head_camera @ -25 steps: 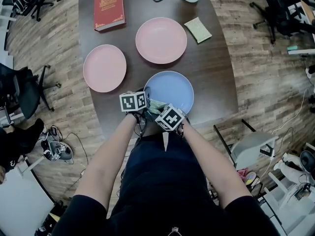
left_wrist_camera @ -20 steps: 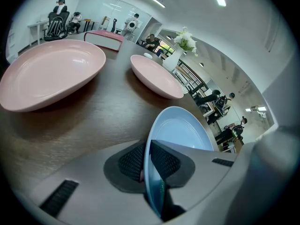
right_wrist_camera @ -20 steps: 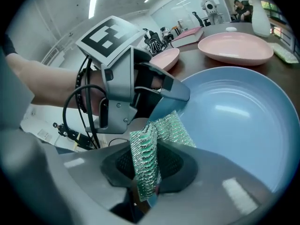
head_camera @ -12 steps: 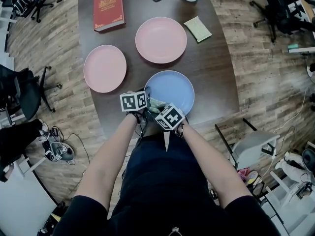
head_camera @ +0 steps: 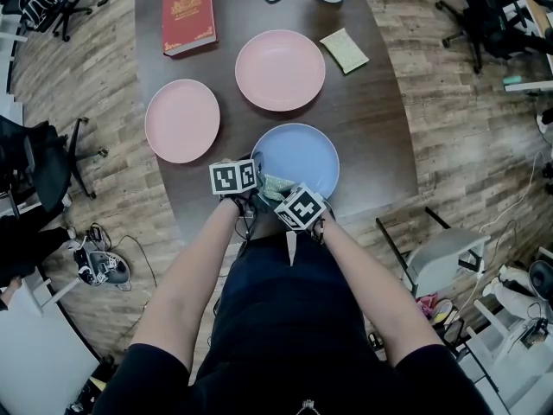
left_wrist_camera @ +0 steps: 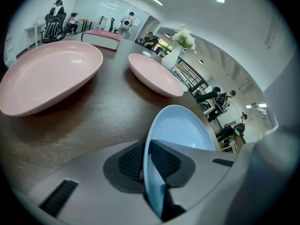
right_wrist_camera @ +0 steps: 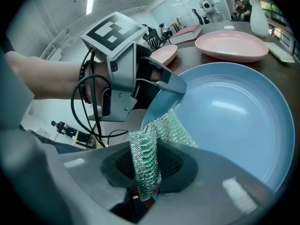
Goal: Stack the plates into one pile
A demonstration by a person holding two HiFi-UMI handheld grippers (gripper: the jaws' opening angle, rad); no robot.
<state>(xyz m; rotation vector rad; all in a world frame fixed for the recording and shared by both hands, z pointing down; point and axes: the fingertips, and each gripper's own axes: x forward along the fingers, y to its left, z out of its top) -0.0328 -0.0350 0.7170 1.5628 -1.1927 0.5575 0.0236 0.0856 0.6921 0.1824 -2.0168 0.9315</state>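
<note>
Blue plate (head_camera: pixel 304 156) sits at the near edge of the desk (head_camera: pixel 373 128), right in front of me. Two pink plates lie further out and apart from each other: left pink plate (head_camera: pixel 181 119) and far pink plate (head_camera: pixel 280 69). Nothing is stacked yet.

Left tongs (left_wrist_camera: pixel 146 162): narrow, pinched on the blue plate's near rim, one pad above and one under. From that gripper's view the plate looks tipped up at the rim.

Right tongs (right_wrist_camera: pixel 146 168): closed on a folded green mesh cloth (right_wrist_camera: pixel 146 146). Its free end lies against the blue plate's rim, just beside the left tongs.

Step in hand, as I judge it: lift the blue plate by its rim and carry it to a pink plate.

How to do it well:
- It's a one-edge grip, so the far side will sag. Raise it slowly and keep the plate close to level.
- Get the cloth off the rim first, or it may drag or end up trapped in the pile.
- Lift high enough to pass over the pink rim, centre it, lower flat, then let go.
- The left pink plate looks the smallest, so I'd judge it belongs on top, not as the base.
- The near desk edge is close. Move the plate away from me, not toward me.
</note>
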